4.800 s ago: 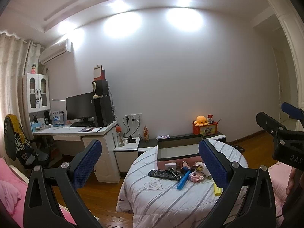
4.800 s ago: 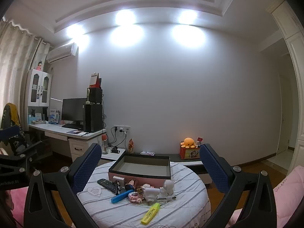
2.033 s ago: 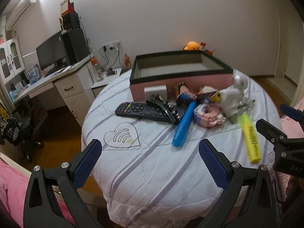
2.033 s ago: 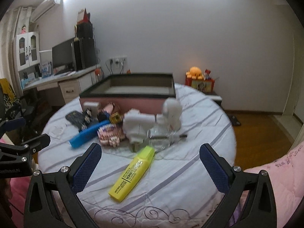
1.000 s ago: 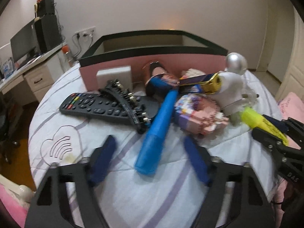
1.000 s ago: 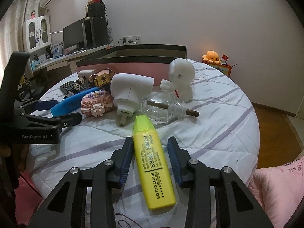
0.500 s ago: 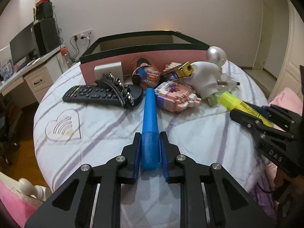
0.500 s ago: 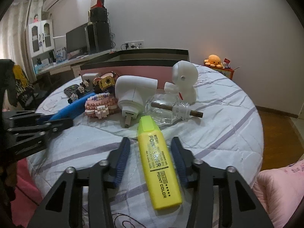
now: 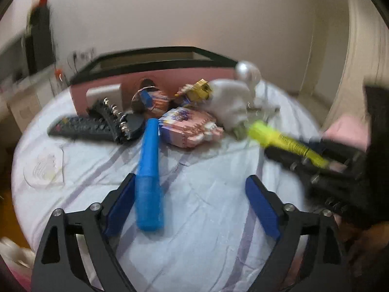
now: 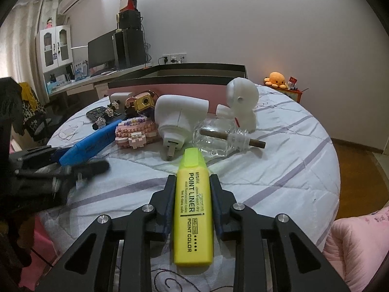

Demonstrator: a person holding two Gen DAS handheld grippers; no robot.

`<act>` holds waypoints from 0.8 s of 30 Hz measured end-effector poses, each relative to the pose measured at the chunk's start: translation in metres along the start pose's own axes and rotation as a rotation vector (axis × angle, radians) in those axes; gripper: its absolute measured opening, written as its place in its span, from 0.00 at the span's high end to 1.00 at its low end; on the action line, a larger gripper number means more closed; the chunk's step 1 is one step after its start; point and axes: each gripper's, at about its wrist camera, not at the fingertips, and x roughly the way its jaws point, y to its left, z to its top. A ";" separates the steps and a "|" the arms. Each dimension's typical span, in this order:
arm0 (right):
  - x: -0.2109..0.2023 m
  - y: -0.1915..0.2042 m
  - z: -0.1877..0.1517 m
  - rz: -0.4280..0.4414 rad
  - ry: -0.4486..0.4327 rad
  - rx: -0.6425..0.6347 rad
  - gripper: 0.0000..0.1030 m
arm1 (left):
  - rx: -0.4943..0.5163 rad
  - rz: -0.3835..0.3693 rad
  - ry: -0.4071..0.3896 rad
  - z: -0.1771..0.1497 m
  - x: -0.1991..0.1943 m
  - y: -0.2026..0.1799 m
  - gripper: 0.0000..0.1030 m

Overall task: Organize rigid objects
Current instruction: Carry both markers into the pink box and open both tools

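A blue marker [image 9: 148,170] lies on the white quilted round table [image 9: 206,231], resting against the left finger of my left gripper [image 9: 190,182]. That gripper's jaws are opening wide and the right pad stands well clear of the marker. My right gripper [image 10: 192,177] is closing on a yellow highlighter [image 10: 193,194], with both pads against its sides. In the blurred left wrist view, the highlighter [image 9: 284,141] sticks out of the right gripper at the right. A pink box [image 10: 182,88] with a black rim stands open behind the pile.
Before the box lie a black remote [image 9: 80,129], a black hair claw [image 9: 109,116], a pink block model [image 10: 133,131], a white plug adapter [image 10: 180,114], a white figure [image 10: 243,104] and a glass bottle [image 10: 218,138]. A desk [image 10: 97,80] stands at the far left.
Half a second ago my left gripper was shut on the blue marker. Now it has let go and spread wide. My right gripper's fingers have drawn in against the highlighter.
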 end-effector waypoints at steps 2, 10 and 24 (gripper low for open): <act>0.000 0.002 0.000 -0.008 0.000 -0.012 0.74 | -0.051 0.008 -0.019 -0.001 -0.003 -0.001 0.31; 0.000 0.005 0.000 -0.021 -0.002 -0.026 0.74 | -0.154 0.000 -0.020 0.002 -0.005 0.026 0.69; -0.005 0.011 0.003 -0.014 0.001 -0.024 0.74 | -0.150 0.035 -0.022 0.005 -0.015 0.027 0.83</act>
